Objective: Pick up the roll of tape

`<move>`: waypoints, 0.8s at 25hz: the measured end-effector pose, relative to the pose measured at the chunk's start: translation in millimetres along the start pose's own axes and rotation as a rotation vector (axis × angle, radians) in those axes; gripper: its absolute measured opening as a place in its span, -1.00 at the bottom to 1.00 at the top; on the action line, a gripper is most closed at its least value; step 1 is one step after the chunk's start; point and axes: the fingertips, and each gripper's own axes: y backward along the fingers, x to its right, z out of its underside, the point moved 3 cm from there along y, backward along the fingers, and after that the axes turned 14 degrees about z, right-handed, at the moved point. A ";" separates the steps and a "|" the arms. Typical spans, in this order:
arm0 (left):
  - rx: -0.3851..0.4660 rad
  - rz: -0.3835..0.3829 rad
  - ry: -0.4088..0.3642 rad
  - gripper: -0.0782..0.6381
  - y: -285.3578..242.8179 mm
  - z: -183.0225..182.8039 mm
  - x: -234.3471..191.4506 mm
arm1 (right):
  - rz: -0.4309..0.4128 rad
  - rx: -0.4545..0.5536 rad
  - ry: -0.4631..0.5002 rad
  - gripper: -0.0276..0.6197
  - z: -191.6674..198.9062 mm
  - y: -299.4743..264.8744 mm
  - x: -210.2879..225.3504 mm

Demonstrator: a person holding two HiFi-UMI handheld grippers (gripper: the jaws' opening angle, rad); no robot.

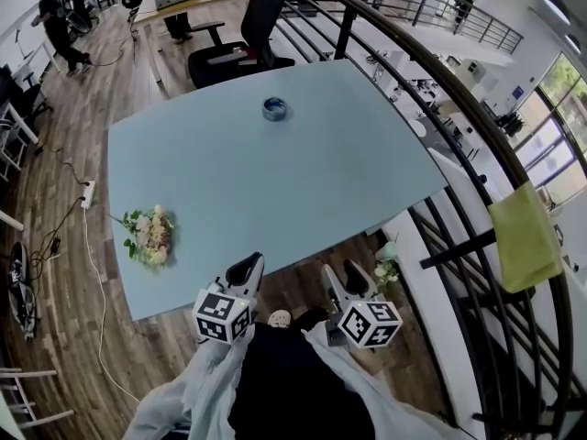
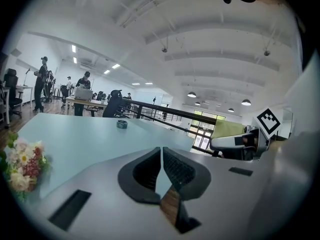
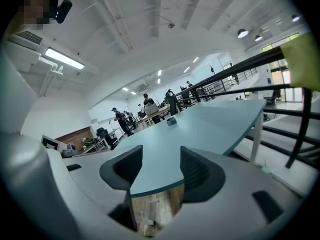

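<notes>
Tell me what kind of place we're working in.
Probably an open-plan office or lab, perhaps on an upper floor: a black office chair behind the pale blue table, a black railing along one side, and people working farther back.

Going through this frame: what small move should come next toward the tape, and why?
Probably reach the right claw forward over the table toward the tape. That claw is open and empty, while the left claw is shut. Both hang at the table's near edge, and the tape lies flat far across it, near the opposite edge.
</notes>
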 end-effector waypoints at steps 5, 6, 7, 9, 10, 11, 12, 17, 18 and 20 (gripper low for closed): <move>-0.014 -0.011 0.024 -0.70 -1.6 6.8 -7.4 | 0.006 -0.016 -0.008 -0.15 1.7 -5.0 3.5; -0.017 -0.008 0.028 -0.70 -2.0 8.0 -7.3 | 0.008 -0.025 -0.008 -0.15 3.7 -6.3 4.0; -0.021 -0.004 0.032 -0.70 -2.5 9.6 -6.8 | 0.008 -0.034 -0.009 -0.15 5.9 -8.0 4.5; -0.030 -0.007 0.037 -0.70 -4.1 13.0 -7.9 | 0.000 -0.049 -0.011 -0.15 8.3 -13.7 4.3; -0.033 -0.014 0.041 -0.70 -5.1 13.9 -9.9 | -0.008 -0.054 -0.012 -0.15 8.0 -17.1 3.1; -0.035 -0.021 0.046 -0.70 -6.2 14.0 -12.5 | -0.016 -0.057 -0.012 -0.15 7.0 -20.4 1.3; -0.034 -0.028 0.051 -0.70 -7.5 13.6 -15.1 | -0.023 -0.060 -0.009 -0.15 5.9 -23.6 -0.5; -0.033 -0.042 0.051 -0.70 -26.4 9.5 -21.6 | -0.042 -0.085 0.007 -0.15 -1.7 -43.5 6.5; -0.033 -0.044 0.048 -0.70 -30.4 7.2 -24.0 | -0.044 -0.085 0.007 -0.15 -5.7 -49.2 8.1; -0.032 -0.050 0.044 -0.70 -35.7 0.2 -32.0 | -0.051 -0.081 0.006 -0.15 -16.6 -62.1 6.5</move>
